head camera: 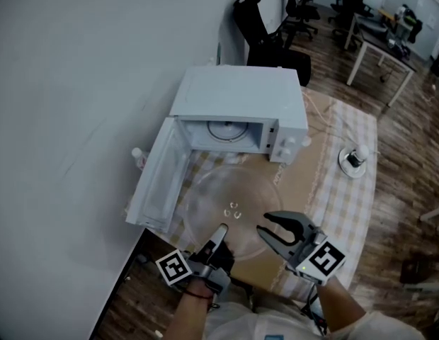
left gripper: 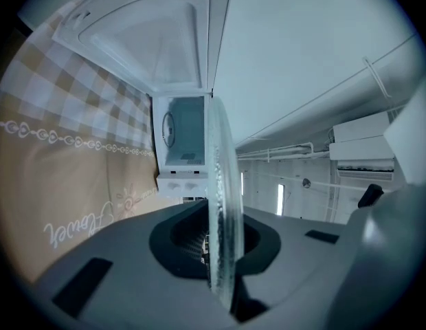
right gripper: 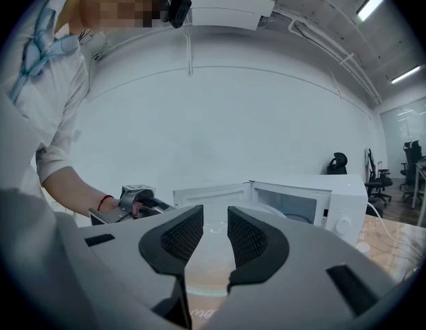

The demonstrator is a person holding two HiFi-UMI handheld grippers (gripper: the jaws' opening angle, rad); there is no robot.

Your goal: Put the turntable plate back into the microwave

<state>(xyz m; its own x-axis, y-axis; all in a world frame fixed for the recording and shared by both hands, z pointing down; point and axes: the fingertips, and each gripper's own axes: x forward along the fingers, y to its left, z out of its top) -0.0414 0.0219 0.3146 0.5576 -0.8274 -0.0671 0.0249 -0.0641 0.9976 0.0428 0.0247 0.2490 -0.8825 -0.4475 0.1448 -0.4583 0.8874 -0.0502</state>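
"Question one: where was the turntable plate [head camera: 230,202]?"

"Out in front of the microwave [head camera: 241,108], lying flat over the tan mat [head camera: 315,168] and the checked cloth [head camera: 354,204]. It was not inside the oven. I could not tell whether it sat on the mat or hung just above it."

"And your left gripper [head camera: 221,232]?"

"It was clamped on the plate's near rim. In the left gripper view the glass ran edge-on straight out from between my jaws, with a dark pad pressed on each face. Its far edge pointed toward the open cavity [left gripper: 182,133]."

"The right gripper [head camera: 264,222]?"

"Its jaws stood wide apart and pinched nothing. The tips were close to the plate's near right rim, not far from my left gripper. In the right gripper view I could see the clear disc through the gap between the pads, but neither pad pressed on it."

"What about the microwave itself?"

"It was white, and its door [head camera: 159,183] was swung fully open to the left in the head view. A round ring [head camera: 225,129] showed on the floor inside."

"Was anything else about?"

"A small white round object [head camera: 354,160] stood on the cloth, well apart to the right. Black office chairs [head camera: 258,27] were behind the microwave."
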